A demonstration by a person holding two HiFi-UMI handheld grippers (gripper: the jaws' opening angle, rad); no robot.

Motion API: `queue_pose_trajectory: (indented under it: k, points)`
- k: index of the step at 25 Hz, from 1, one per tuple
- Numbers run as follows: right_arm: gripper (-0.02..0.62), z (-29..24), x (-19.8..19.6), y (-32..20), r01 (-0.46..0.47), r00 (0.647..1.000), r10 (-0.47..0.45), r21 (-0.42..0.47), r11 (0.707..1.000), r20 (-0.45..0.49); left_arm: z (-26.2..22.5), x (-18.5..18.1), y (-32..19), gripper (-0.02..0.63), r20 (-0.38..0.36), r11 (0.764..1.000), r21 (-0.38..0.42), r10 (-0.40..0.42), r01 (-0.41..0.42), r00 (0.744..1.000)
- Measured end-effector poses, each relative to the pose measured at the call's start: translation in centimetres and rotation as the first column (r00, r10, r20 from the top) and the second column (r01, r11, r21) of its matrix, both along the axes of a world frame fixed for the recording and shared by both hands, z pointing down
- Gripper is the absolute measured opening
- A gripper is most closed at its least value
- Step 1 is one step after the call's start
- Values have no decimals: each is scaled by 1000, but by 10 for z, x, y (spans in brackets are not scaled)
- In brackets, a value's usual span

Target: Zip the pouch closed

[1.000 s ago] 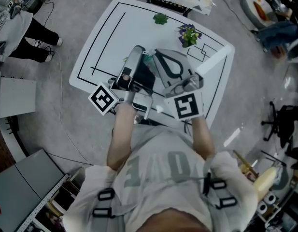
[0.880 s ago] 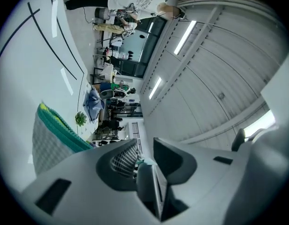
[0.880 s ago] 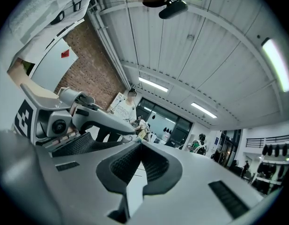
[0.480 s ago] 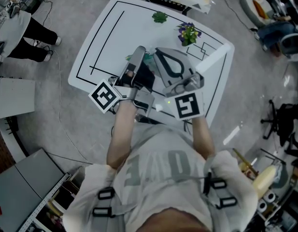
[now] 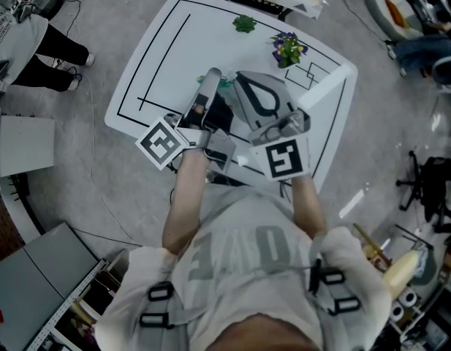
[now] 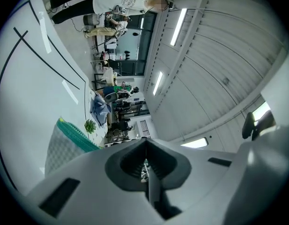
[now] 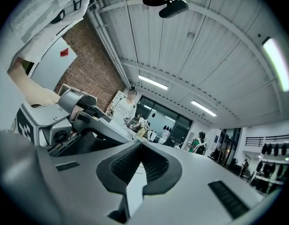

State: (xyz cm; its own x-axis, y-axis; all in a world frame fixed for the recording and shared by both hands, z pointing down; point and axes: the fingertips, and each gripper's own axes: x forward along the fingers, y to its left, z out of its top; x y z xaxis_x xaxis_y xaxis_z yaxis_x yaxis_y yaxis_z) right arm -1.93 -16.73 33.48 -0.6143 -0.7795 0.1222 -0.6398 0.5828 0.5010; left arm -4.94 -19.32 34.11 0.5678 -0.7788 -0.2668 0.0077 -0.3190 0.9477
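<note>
- pouch (image 5: pixel 224 84): grey mesh with a teal zipper edge (image 6: pixel 81 137). It lies on the white bench (image 5: pixel 159 57), and in the head view only a teal scrap shows between the two gripper tips.
- in the left gripper view the pouch (image 6: pixel 64 146) sits left of the fingers and a bit lower. The zipper edge slants from upper left down toward the seam of the fingers, so the long axis points roughly at the left tips.
- left gripper (image 6: pixel 145 165): fingers fully together. A tiny bit shows in the seam, too small to say if it's the zipper pull.
- judgement: the left tip (image 5: pixel 212 75) is nearer the zipper end, so the pull along the teal edge probably falls to the left hand. Whether it has the slider is unconfirmed.
- right gripper (image 7: pixel 140 149): fingers also shut, with a pale sliver in the gap. Can't tell if that is bench or pouch fabric.
- the right gripper's view looks across at the left gripper's body (image 7: pixel 74 121), so the two are close side by side over the pouch.
- judgement: the right probably anchors the pouch and the task looks early, but how far the zip is closed is not visible.
- further out on the bench: a small green plant (image 5: pixel 244 25) and a purple flower pot (image 5: pixel 286 50), both well apart from the pouch.
- a person (image 5: pixel 35 42) is on the floor past the bench's left corner.
</note>
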Motion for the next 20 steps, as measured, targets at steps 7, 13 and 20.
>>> queue_pose_trajectory:
  k: [7, 13, 20]
  points:
    - [8, 3, 1, 0, -9, 1000, 9, -5, 1000, 11, 5, 2, 0, 6, 27, 1000, -7, 2, -1, 1000]
    - [8, 2, 5, 2, -15, 1000, 16, -15, 1000, 20, 10, -3, 1, 6, 47, 1000, -22, -19, 20, 999]
    - [8, 4, 5, 6, -26, 998, 27, -20, 999, 48, 13, -4, 1, 6, 80, 999, -23, -30, 32, 996]
